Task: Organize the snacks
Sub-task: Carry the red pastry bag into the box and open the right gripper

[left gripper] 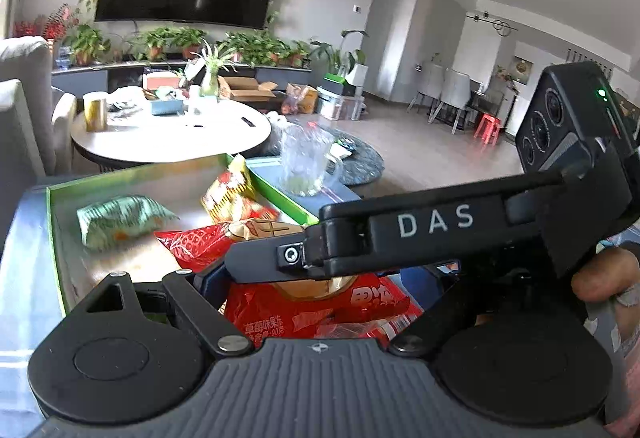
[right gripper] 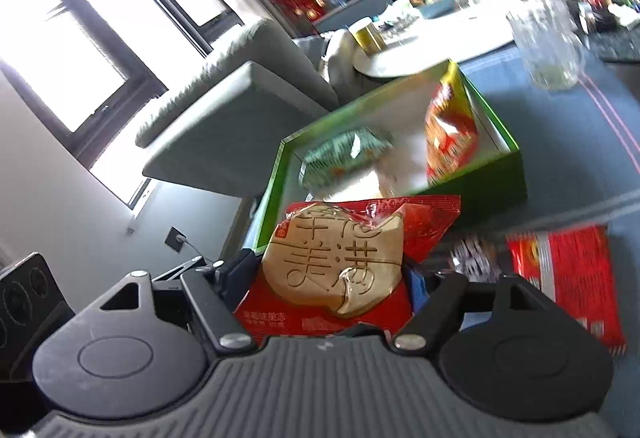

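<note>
A red snack packet with a round tan cake [right gripper: 336, 270] sits between the fingers of my right gripper [right gripper: 332, 278], which is shut on it. The same packet [left gripper: 312, 302] shows in the left wrist view, and my left gripper [left gripper: 308, 278] also closes on it, with the right gripper's black body [left gripper: 420, 234] crossing over it. Just beyond is a green-rimmed box [left gripper: 276, 186] [right gripper: 516, 154] holding a pale green packet [left gripper: 120, 220] [right gripper: 344, 154] and a red-yellow packet [left gripper: 232, 194] [right gripper: 448, 134].
A clear glass mug [left gripper: 308, 162] [right gripper: 548, 42] stands on the blue cloth right of the box. Another red packet [right gripper: 568, 278] lies on the cloth at the right. A round white table [left gripper: 172, 134] with clutter and a grey sofa [right gripper: 240, 106] stand behind.
</note>
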`<state>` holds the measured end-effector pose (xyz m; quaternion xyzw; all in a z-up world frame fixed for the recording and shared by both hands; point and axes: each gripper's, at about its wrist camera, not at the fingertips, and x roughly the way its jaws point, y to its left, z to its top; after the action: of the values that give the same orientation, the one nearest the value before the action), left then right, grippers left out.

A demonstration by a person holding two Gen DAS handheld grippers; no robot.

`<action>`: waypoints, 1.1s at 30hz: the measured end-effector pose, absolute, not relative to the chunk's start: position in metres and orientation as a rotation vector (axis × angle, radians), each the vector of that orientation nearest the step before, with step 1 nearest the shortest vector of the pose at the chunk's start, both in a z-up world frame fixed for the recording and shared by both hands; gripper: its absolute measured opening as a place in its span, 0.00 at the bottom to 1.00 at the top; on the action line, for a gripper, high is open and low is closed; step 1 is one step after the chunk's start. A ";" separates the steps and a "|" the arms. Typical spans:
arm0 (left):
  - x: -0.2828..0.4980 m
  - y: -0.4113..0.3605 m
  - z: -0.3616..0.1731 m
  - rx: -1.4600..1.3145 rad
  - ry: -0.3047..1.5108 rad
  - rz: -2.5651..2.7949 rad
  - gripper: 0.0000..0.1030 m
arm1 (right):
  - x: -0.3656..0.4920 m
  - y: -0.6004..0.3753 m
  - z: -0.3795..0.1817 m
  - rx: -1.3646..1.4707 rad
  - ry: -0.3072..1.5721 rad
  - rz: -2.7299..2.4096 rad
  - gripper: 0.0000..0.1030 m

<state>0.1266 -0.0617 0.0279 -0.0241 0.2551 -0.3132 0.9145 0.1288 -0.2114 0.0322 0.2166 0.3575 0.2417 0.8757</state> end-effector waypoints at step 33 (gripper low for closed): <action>0.228 0.002 0.005 -0.031 0.486 -0.412 0.80 | 0.235 -0.147 0.018 0.328 0.679 0.621 0.57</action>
<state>0.2281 0.0017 0.0054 -0.0150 0.2388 -0.2026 0.9496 0.2355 -0.1465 0.0175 0.1575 0.3262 0.2982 0.8831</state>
